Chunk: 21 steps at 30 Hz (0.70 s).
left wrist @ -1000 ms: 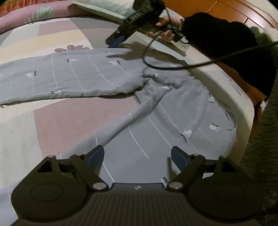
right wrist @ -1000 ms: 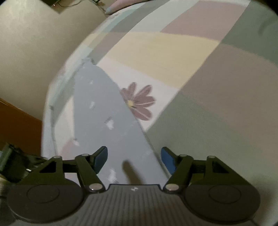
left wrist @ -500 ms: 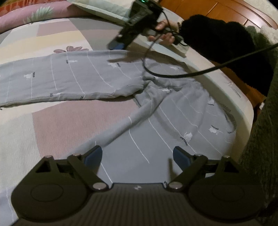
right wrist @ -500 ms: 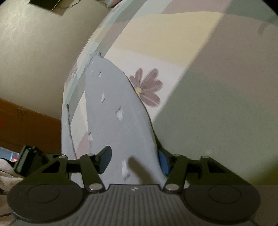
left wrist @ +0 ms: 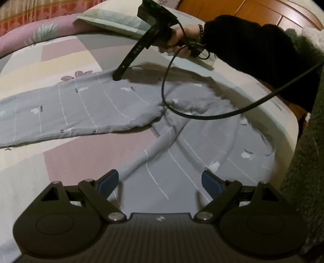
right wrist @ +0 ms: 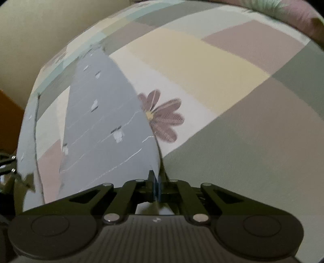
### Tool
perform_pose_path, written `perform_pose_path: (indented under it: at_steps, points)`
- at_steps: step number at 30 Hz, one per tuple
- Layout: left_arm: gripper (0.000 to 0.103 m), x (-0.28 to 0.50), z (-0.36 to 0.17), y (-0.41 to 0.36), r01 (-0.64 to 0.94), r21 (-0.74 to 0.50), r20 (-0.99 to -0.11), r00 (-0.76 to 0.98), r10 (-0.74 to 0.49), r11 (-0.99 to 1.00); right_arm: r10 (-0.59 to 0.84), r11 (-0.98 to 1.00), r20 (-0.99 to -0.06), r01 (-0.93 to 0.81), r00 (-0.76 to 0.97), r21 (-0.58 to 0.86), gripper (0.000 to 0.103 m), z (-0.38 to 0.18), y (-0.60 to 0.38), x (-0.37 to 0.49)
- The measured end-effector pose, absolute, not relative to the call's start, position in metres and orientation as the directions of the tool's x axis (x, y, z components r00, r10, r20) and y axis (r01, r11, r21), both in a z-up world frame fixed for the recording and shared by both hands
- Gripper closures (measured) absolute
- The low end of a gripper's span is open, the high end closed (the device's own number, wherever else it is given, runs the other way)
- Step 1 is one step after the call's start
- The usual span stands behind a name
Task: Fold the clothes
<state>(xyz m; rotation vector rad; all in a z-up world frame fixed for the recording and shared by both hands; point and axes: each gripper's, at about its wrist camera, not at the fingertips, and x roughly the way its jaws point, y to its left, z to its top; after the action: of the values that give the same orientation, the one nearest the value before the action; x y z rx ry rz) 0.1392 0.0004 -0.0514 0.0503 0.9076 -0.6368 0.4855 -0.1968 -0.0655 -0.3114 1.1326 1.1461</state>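
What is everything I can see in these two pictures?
pants: one pair, grey with white lines, spread across the bed, legs apart
bedsheet: one, pastel patchwork with a mauve flower, under the pants
pillow: one, pale green, at the head of the bed
quilt: one, pink with leaf print, rolled beside the pillow
headboard: one, orange-brown wood, behind the pillow
cable: one, black, looping above the pants
right gripper: fingers shut on the pants' edge
left gripper: fingers open over the near leg
right hand: one, black fuzzy sleeve, holding the gripper handle
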Motion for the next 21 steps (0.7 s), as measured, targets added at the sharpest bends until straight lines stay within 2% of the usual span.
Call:
perform_pose_path:
  at_steps: [11,12,14,15,18,21]
  points:
    - [0.014,0.135,-0.050,0.003,0.516,-0.223,-0.746,0.456,-0.485,0.827,0.558,0.543,-0.826,-0.789,0.082,0.289,0.099,-0.062,-0.208,0.492]
    - [0.014,0.134,-0.050,0.003,0.516,-0.222,-0.745,0.458,-0.485,0.828,0.554,0.553,-0.827,-0.786,0.096,0.278,0.096,-0.059,-0.209,0.490]
    - [0.014,0.133,-0.050,0.004,0.515,-0.222,-0.744,0.460,-0.485,0.828,0.546,0.572,-0.828,-0.779,0.127,0.257,0.072,-0.054,-0.212,0.484]
    - [0.014,0.133,-0.049,0.005,0.515,-0.221,-0.743,0.460,-0.485,0.828,0.551,0.577,-0.821,-0.780,0.151,0.244,0.066,-0.049,-0.219,0.479]
    - [0.014,0.132,-0.049,0.008,0.514,-0.223,-0.742,0.462,-0.486,0.828,0.551,0.618,-0.816,-0.743,0.174,0.259,0.066,-0.039,-0.255,0.474]
    - [0.014,0.130,-0.050,0.007,0.513,-0.231,-0.743,0.456,-0.490,0.827,0.487,0.681,-0.851,-0.695,0.194,0.232,0.064,-0.045,-0.290,0.465]
